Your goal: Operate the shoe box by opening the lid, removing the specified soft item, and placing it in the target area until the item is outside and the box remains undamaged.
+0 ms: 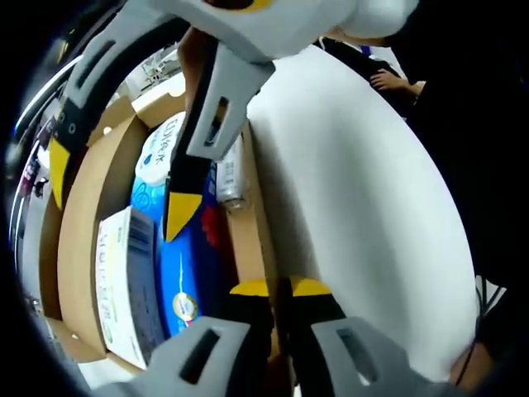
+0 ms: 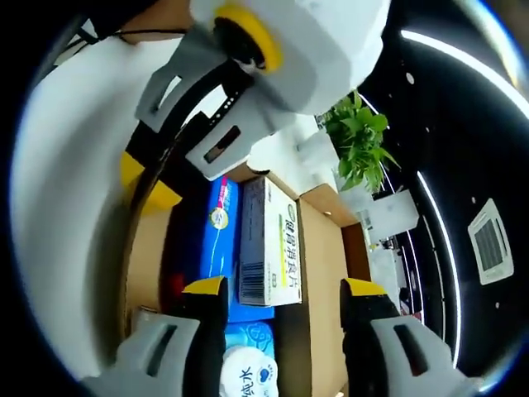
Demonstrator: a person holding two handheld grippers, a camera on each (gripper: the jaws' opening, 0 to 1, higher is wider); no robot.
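So the shoe box (image 1: pixel 91 215) is sitting open on a white table (image 1: pixel 355 207), cardboard walls up, packed with stuff. In the left gripper view the left gripper (image 1: pixel 279 288) has its yellow tips pinched together right on the box's near wall, clenched on that cardboard edge. Just past its fingers inside the box is a blue soft pack (image 1: pixel 178 273), a white carton with a barcode (image 1: pixel 124 281) beside that, and a small bottle (image 1: pixel 231 178) further along by the wall.

The right gripper (image 2: pixel 285 298) comes in over the box from the far end, jaws spread wide and holding nothing. In its own view the white carton lies between its fingertips, the blue pack just off its left finger. A potted plant (image 2: pixel 357 136) sits beyond the box.
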